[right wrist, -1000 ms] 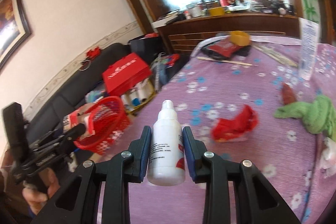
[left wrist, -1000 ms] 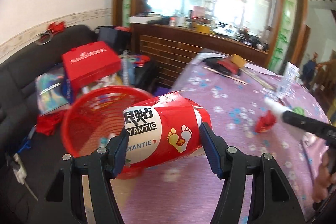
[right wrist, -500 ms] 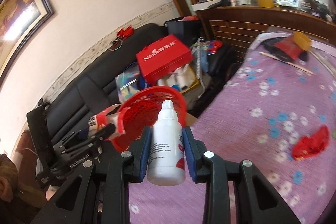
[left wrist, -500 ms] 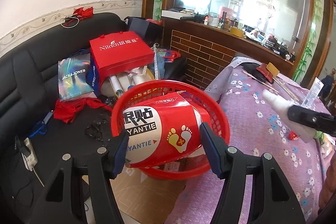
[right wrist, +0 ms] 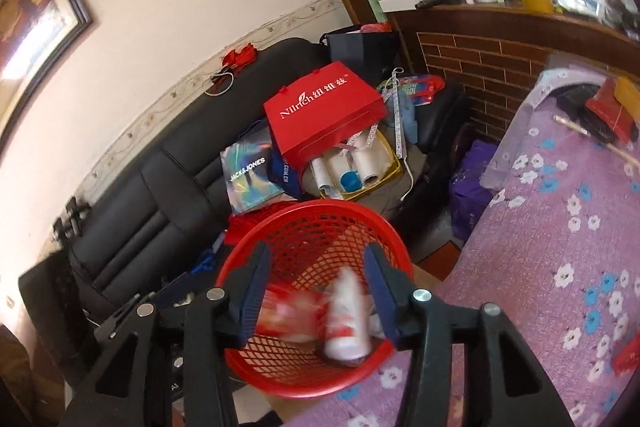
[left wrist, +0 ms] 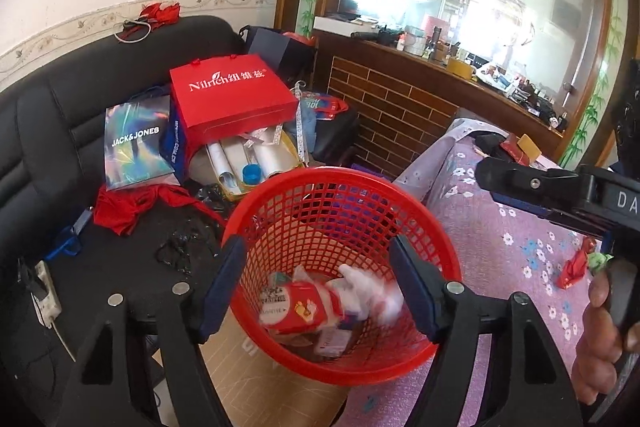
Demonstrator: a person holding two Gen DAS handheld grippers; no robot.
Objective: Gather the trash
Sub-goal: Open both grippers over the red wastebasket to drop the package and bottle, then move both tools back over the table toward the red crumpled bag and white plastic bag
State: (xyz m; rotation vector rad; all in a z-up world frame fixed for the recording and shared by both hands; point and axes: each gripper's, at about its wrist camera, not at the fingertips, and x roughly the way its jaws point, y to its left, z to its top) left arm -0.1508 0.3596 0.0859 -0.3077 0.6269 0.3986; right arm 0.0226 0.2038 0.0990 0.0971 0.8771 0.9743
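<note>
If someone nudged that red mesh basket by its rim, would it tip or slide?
The red mesh basket looks like thin openwork plastic, so probably light and easy to slide. It holds only a few items, like the white bottle, so little weighs it down. It narrows downward, so a rim push might tip it.

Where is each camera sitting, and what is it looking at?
Left wrist: sits on the left tongs, looks down into the red basket; shows its opening fingers, the right tongs and a hand.
Right wrist: sits on the right tongs, looks down into the same basket; shows its opening fingers, the blurred white bottle beyond them.
Shared: basket, red gift bag, black sofa, purple flowered tablecloth.
</note>
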